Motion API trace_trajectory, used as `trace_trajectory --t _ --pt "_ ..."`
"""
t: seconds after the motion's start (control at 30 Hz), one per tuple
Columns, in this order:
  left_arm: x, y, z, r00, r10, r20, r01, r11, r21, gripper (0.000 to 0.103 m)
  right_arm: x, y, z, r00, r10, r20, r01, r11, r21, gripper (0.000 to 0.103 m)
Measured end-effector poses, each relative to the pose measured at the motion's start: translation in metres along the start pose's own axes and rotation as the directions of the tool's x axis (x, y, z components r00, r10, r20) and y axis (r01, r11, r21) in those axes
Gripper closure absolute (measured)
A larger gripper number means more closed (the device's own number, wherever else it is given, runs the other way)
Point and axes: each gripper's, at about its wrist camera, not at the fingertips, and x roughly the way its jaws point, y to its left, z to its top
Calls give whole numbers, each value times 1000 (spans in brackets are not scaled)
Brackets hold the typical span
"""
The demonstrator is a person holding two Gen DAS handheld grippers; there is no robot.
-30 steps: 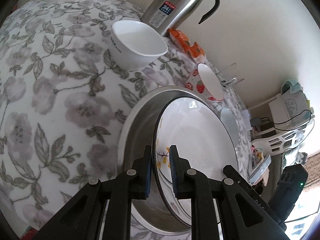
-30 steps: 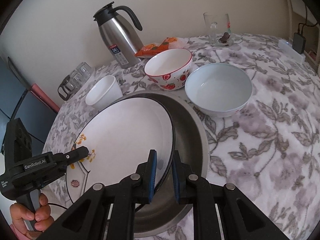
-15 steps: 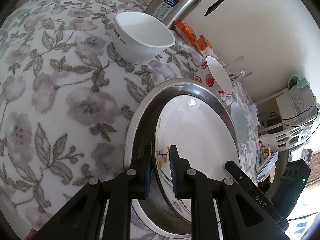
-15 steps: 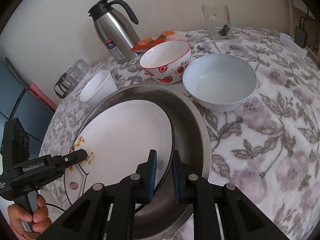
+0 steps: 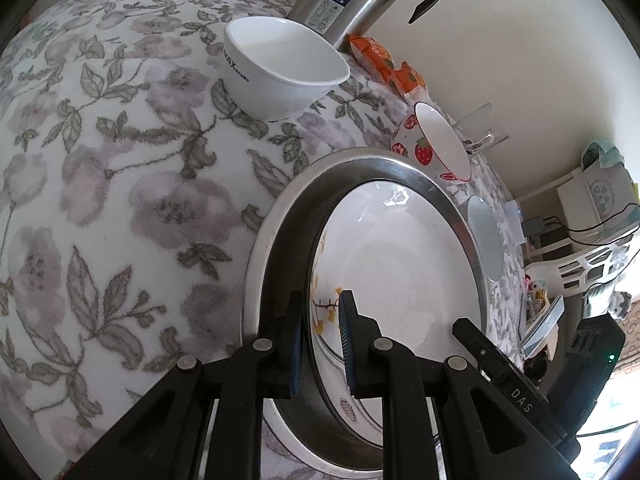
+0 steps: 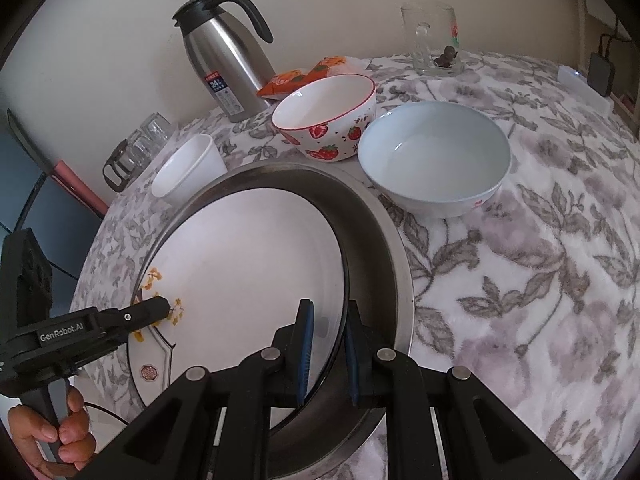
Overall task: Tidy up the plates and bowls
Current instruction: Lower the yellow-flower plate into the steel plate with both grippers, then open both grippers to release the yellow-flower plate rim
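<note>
You hold both grippers pitched steeply down over the table, one on each side of the white plate [image 6: 248, 272]. In the right wrist view your left hand [image 6: 52, 440] wraps the handle at 8 o'clock, fingers curled, and the left gripper [image 5: 320, 336] reaches in toward the plate's yellow-flower edge. The right gripper [image 6: 326, 352] comes in from 6 o'clock.

Your left hand is partly cut off by the frame edge. The glass pitcher [image 6: 136, 152] at 10 o'clock is hard to make out, and what lies in the bottom of the glass mug [image 6: 434, 42] is too small to tell.

Both sets of jaws are nearly closed, each clamped on the plate's dark rim: left on the flowered side, right on the plain side. The plate sits tilted inside the steel basin [image 6: 384, 256]; whether it touches the bottom, I cannot tell. Beyond the basin, from 10 to 1 o'clock, stand the white bowl [image 6: 188, 168], the strawberry bowl [image 6: 326, 116] and the pale blue bowl [image 6: 434, 156].
</note>
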Motion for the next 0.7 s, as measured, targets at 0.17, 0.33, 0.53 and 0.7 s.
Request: trace_trajectory --t 0.17,0.33,0.53,0.7 --pt "1 -3 0 1000 20 0 -20 1000 14 86 1 1 0 1000 -10 -5 10 1000 -3 87" --pt "2 -2 0 1000 20 -2 -20 1000 7 86 1 2 1 1000 -24 -13 24 1000 -11 86" --pt "2 -2 0 1000 20 -5 -20 1000 7 84 2 5 2 998 -51 -29 51 998 -25 86" --pt "2 -2 -1 1000 23 -6 -23 1000 11 83 2 6 3 997 -61 -37 60 998 -32 86"
